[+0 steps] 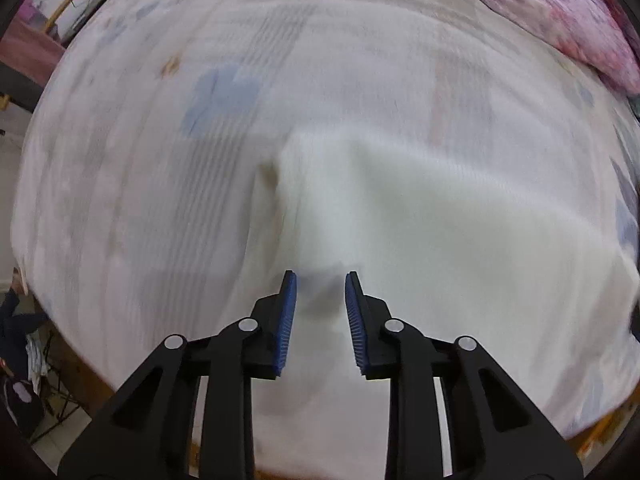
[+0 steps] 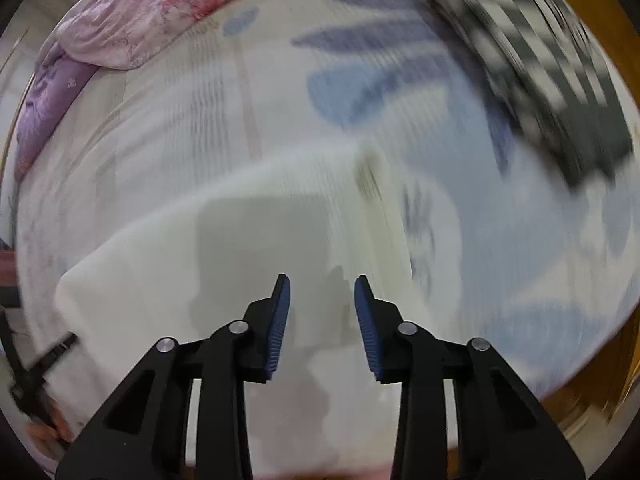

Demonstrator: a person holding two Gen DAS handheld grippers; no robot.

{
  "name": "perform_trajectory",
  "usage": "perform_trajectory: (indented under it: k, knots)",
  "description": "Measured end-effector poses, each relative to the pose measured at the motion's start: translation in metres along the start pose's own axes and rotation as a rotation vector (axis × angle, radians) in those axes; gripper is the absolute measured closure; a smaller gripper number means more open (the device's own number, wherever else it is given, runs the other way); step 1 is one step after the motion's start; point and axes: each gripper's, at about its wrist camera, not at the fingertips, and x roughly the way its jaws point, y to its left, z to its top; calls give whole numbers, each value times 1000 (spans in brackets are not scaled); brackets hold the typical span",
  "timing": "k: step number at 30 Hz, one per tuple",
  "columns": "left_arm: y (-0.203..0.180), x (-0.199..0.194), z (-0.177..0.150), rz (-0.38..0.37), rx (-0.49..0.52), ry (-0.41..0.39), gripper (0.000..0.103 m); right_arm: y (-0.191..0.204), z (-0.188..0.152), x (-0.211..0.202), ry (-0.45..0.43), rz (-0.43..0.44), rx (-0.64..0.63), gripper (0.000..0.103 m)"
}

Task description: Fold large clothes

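While the white cloth (image 1: 400, 208) lies flat on the bed (image 1: 120, 200), the left gripper (image 1: 321, 280) and right gripper (image 2: 322, 282) hang above it, spread apart, holding nothing.

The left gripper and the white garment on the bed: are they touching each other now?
Apart. The left wrist view shows the left gripper with its blue-padded fingers spread and empty above the white garment, casting a separate shadow on it.

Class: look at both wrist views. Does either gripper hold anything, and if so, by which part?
Nothing is held. The left gripper and the right gripper both stand open and empty above the white garment on the bed.
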Motion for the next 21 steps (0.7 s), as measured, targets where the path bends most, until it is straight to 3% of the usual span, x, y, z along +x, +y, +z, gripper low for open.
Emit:
perform_trajectory:
  k: [3,6,8,10,11,13,15,18,19,21]
  knots:
    - [-24,49,32,6,-59,55,78,4,28,50,31,-34,-42,76]
    - [-16,71,44,-40,-118,94,76,-9,42,87,100,24,28,76]
    - [-15,55,38,-10,-82,86,77,-10,41,75,109,5,46,76]
    - [-6,42,26,46,-46,57,77,-8,30,62,92,-55,-19,76]
    - [-1,46,21,69,-34,66,77,-15,19,69,108,-114,-43,76]
    - [11,58,13,76,-43,116,78,-30,12,72,131,-99,33,76]
    - [12,43,11,62,-43,72,80,-33,11,51,68,-37,106,74]
    - [-10,12,10,66,36,-56,80,-2,13,9,-137,49,45,74]
    - [-22,5,10,39,47,-86,80,10,13,2,-181,80,22,74]
    - [-51,0,15,-86,65,-132,80,40,15,3,-227,135,-34,74]
